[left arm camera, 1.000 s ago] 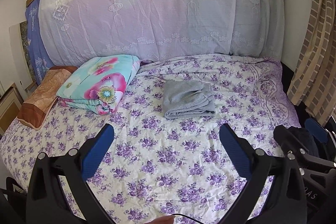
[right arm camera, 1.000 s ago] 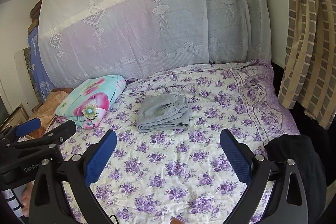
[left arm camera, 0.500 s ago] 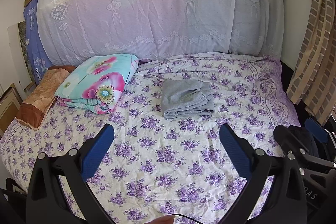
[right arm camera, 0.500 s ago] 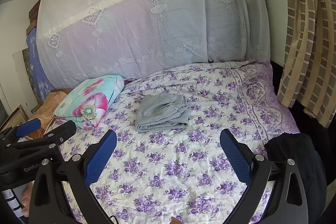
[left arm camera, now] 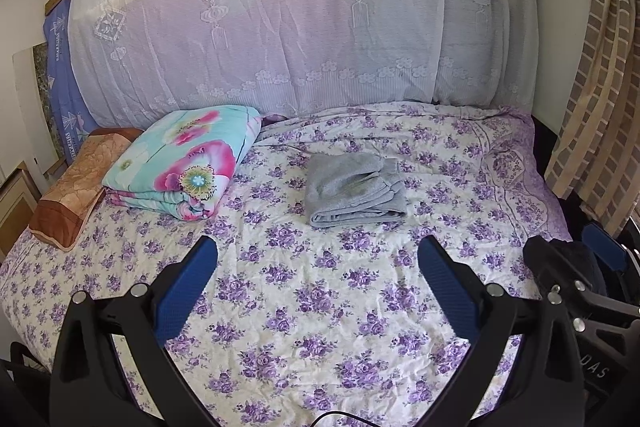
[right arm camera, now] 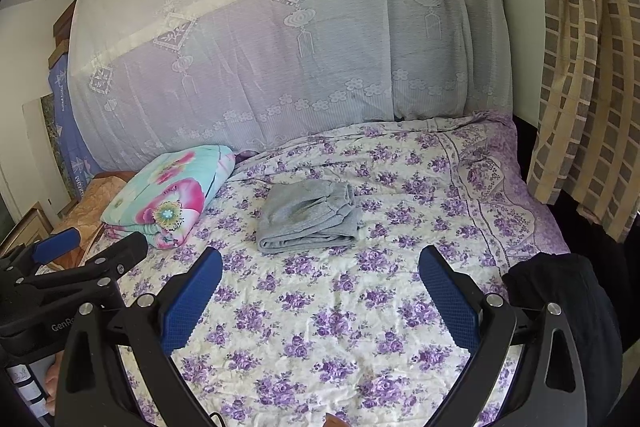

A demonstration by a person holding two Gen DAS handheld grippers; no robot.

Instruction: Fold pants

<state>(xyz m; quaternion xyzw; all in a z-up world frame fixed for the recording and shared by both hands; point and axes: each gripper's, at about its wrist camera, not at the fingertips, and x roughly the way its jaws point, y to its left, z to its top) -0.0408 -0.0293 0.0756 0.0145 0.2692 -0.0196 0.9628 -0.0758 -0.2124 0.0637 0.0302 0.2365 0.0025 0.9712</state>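
Grey pants [left arm camera: 354,191] lie folded in a compact stack on the bed with the purple flowered sheet [left arm camera: 320,307]; they also show in the right wrist view [right arm camera: 308,221]. My left gripper [left arm camera: 318,259] is open and empty, held above the sheet well short of the pants. My right gripper [right arm camera: 320,261] is open and empty too, at a similar distance. The right gripper shows at the right edge of the left wrist view [left arm camera: 576,279], and the left gripper at the left edge of the right wrist view [right arm camera: 80,259].
A folded flowered quilt [left arm camera: 180,171] and a brown pillow [left arm camera: 76,187] lie at the bed's left. A white lace cover [left arm camera: 300,19] drapes a big pile behind. A checked curtain [right arm camera: 588,67] hangs right. Dark cloth [right arm camera: 560,307] lies at the bed's right edge.
Both grippers have drifted slightly, so the view shifts a little. The pants have not moved and both grippers stay open.
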